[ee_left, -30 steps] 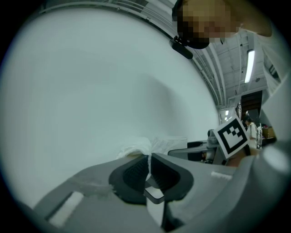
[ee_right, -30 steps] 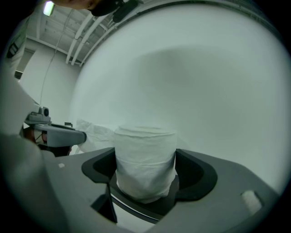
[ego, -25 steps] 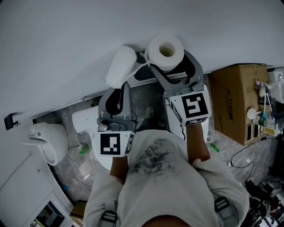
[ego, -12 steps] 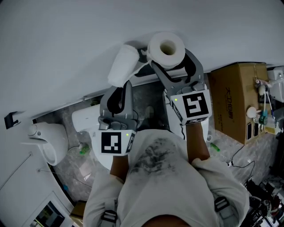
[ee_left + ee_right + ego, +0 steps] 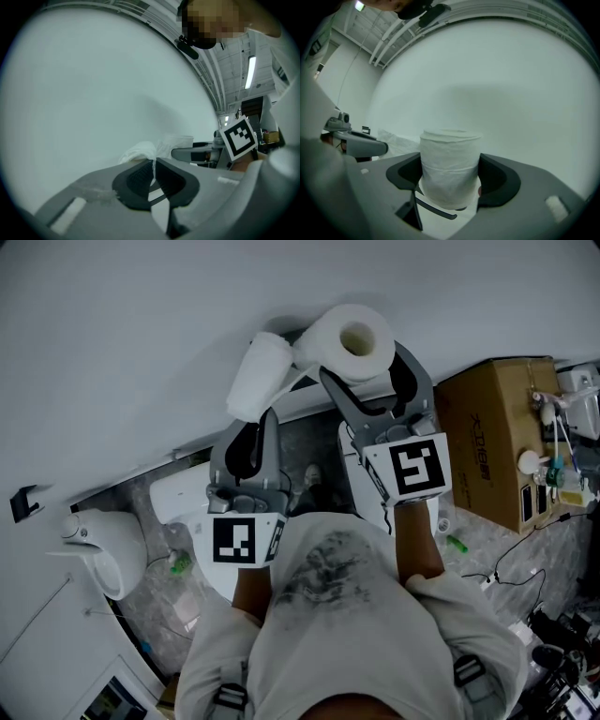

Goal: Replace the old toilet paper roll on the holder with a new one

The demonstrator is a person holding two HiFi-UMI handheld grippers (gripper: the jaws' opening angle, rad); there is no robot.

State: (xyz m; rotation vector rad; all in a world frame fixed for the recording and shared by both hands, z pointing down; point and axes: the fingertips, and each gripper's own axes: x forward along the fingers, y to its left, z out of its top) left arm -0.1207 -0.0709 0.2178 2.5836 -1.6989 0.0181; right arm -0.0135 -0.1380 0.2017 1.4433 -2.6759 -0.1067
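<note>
A full white toilet paper roll stands upright between the jaws of my right gripper, close to the white wall. In the right gripper view both pads press on the roll; the jaws have just been closing a little on it. My left gripper is shut on the thin edge of a crumpled white wrapper or sheet, which bulges up just left of the roll. The left gripper view shows that sheet pinched between the dark pads. A dark fitting on the wall is mostly hidden behind them.
A cardboard box with cables and small parts stands on the floor at the right. A white toilet is at the lower left and a white bin-like body sits below the left gripper. The wall fills the top.
Both grippers have risen slightly towards the wall. The roll now sits higher and closer to the white sheet.
</note>
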